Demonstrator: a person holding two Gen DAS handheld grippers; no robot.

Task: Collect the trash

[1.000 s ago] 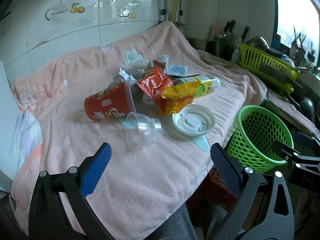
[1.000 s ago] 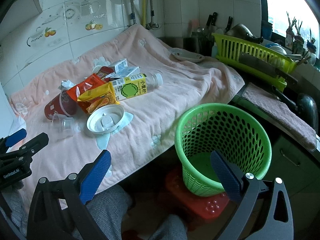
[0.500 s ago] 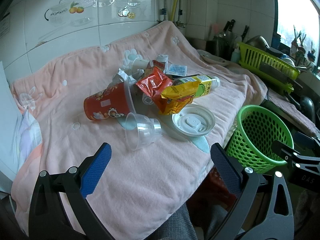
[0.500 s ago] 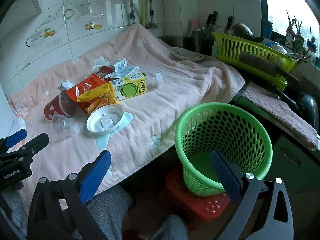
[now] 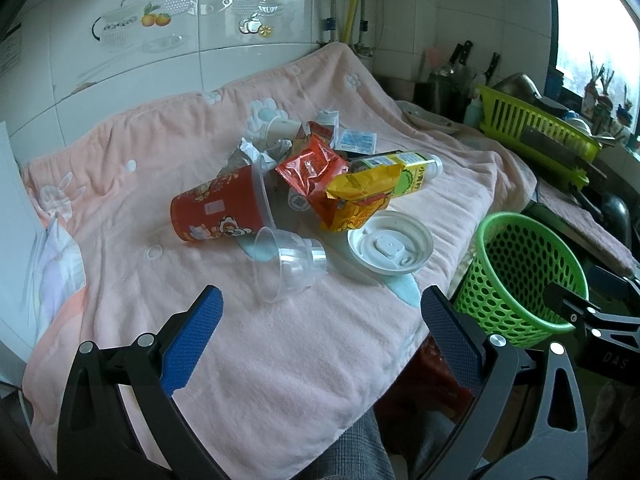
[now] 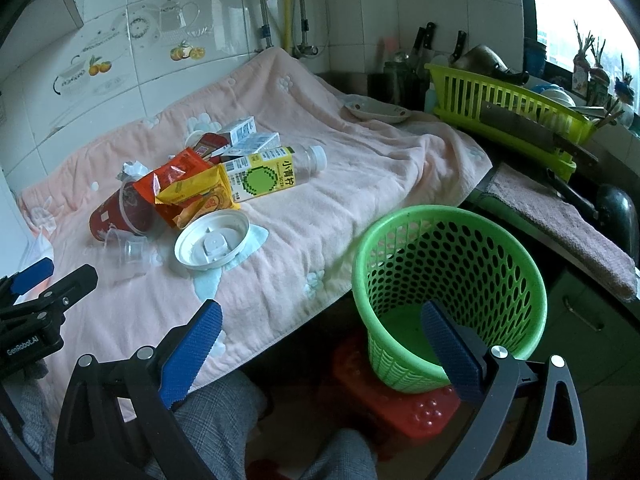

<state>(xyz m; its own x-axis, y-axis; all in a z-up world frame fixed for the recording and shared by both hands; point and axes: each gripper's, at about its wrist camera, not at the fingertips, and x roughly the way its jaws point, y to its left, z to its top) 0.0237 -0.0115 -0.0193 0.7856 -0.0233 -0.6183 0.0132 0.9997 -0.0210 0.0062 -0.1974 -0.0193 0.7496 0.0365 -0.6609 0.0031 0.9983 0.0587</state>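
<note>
A heap of trash lies on a pink towel (image 5: 248, 340): a red cup (image 5: 218, 210) on its side, a clear plastic cup (image 5: 288, 264), a white lid (image 5: 390, 244), red and yellow snack wrappers (image 5: 348, 184), a yellow-green bottle (image 6: 266, 174) and small cartons (image 6: 244, 132). A green mesh basket (image 6: 448, 296) stands on a red stool below the towel's right edge. My left gripper (image 5: 320, 316) hangs open just short of the clear cup. Over the basket's near rim my right gripper (image 6: 320, 328) is open, holding nothing.
A yellow-green dish rack (image 6: 508, 108) with a cleaver, knives and a dish (image 6: 376, 110) line the counter at the right. A folded cloth (image 6: 560, 224) lies by the sink. A person's checked trouser legs (image 6: 224, 412) are below both grippers. Tiled wall behind.
</note>
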